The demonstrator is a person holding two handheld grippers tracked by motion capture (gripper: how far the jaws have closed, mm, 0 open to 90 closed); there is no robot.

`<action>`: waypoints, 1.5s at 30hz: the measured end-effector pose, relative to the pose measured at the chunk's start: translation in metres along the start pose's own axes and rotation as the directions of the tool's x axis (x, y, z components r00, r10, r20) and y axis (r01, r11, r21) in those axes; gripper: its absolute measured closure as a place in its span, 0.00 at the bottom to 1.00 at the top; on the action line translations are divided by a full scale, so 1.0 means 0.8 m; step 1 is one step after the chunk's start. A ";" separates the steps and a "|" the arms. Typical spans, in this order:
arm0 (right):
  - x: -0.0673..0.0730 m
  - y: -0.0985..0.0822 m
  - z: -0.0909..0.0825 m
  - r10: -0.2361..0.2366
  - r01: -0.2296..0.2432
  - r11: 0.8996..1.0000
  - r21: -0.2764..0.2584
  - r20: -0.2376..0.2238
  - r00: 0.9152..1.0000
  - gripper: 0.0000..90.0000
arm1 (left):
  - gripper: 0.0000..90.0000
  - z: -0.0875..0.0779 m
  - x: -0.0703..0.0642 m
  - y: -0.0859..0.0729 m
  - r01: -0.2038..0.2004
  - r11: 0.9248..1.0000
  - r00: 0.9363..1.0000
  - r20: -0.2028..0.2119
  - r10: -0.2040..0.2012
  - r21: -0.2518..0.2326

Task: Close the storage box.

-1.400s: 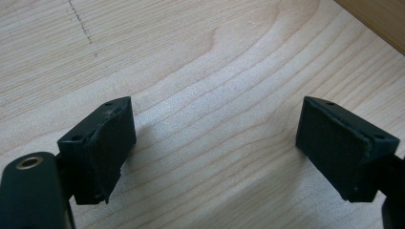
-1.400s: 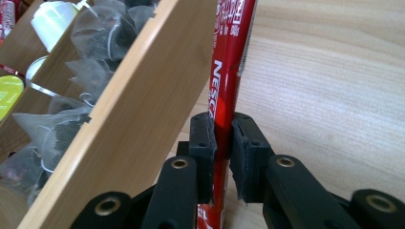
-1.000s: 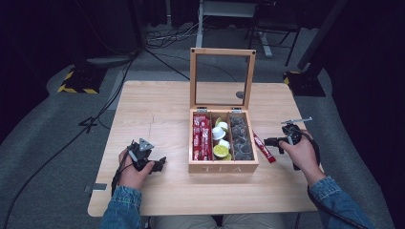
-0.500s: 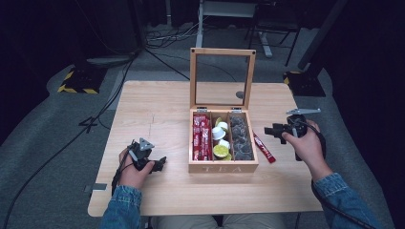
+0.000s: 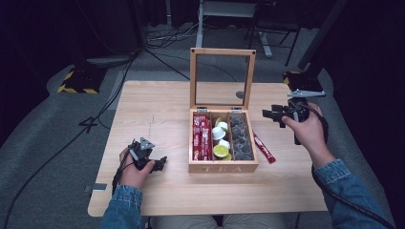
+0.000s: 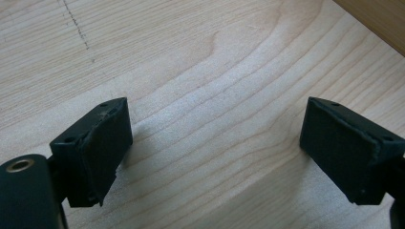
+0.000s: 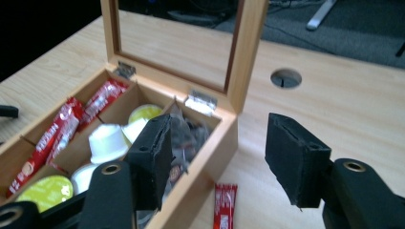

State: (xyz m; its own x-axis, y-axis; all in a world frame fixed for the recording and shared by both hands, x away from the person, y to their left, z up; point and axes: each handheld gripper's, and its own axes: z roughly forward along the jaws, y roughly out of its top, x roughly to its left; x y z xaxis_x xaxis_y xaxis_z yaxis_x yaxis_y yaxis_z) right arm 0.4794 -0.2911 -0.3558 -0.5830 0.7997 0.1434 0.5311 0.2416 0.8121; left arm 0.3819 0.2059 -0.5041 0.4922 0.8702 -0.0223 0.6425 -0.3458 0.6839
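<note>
A wooden tea box (image 5: pixel 223 166) stands mid-table with its glass lid (image 5: pixel 222 78) upright. Its left compartment holds red sachets (image 5: pixel 201 138), the middle one small cups (image 5: pixel 220 140), the right one dark tea bags (image 5: pixel 240 137). One red sachet (image 5: pixel 263 148) lies on the table just right of the box. My right gripper (image 5: pixel 268 114) hovers open above the box's right rear corner, nothing between its pads (image 7: pixel 155 160). The box (image 7: pixel 205 179) and the loose sachet (image 7: pixel 224 206) lie below it. My left gripper (image 5: pixel 161 163) rests open on the table left of the box, its pads (image 6: pixel 102 143) empty.
The wooden table (image 5: pixel 157 102) has a round cable hole (image 7: pixel 285 78) behind the box's right side. Dark floor with cables and a yellow-black striped base (image 5: pixel 79 78) surrounds the table. Bare tabletop lies at the far left and along the front edge.
My right gripper has risen from the table beside the loose sachet and moved back toward the box's rear right corner. The left gripper has stayed put.
</note>
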 end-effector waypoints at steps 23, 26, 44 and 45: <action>0.004 0.100 0.039 -0.074 0.072 0.991 -0.115 -0.011 0.997 0.41 | 0.12 0.000 0.000 0.000 0.001 1.000 1.000 -0.005 -0.001 0.000; 0.000 0.111 0.047 -0.078 0.076 0.988 -0.134 -0.007 0.997 0.41 | 0.12 0.000 0.000 0.000 0.000 1.000 1.000 -0.005 0.000 0.000; -0.036 0.152 0.090 -0.046 0.050 0.984 -0.168 0.029 0.999 0.41 | 0.12 0.000 0.000 0.000 0.002 1.000 1.000 -0.003 -0.002 0.000; -0.036 0.153 0.092 -0.042 0.046 0.985 -0.169 0.026 0.999 0.41 | 0.12 0.000 0.000 0.000 0.003 1.000 1.000 -0.003 -0.003 -0.001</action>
State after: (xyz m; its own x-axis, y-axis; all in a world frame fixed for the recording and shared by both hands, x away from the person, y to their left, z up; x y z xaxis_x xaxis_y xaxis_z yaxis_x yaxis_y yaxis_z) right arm 0.6067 -0.2442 -0.3025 -0.5885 0.8030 0.0943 0.3921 0.1815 0.9018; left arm 0.3820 0.2059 -0.5042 0.4889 0.8720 -0.0221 0.6430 -0.3432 0.6847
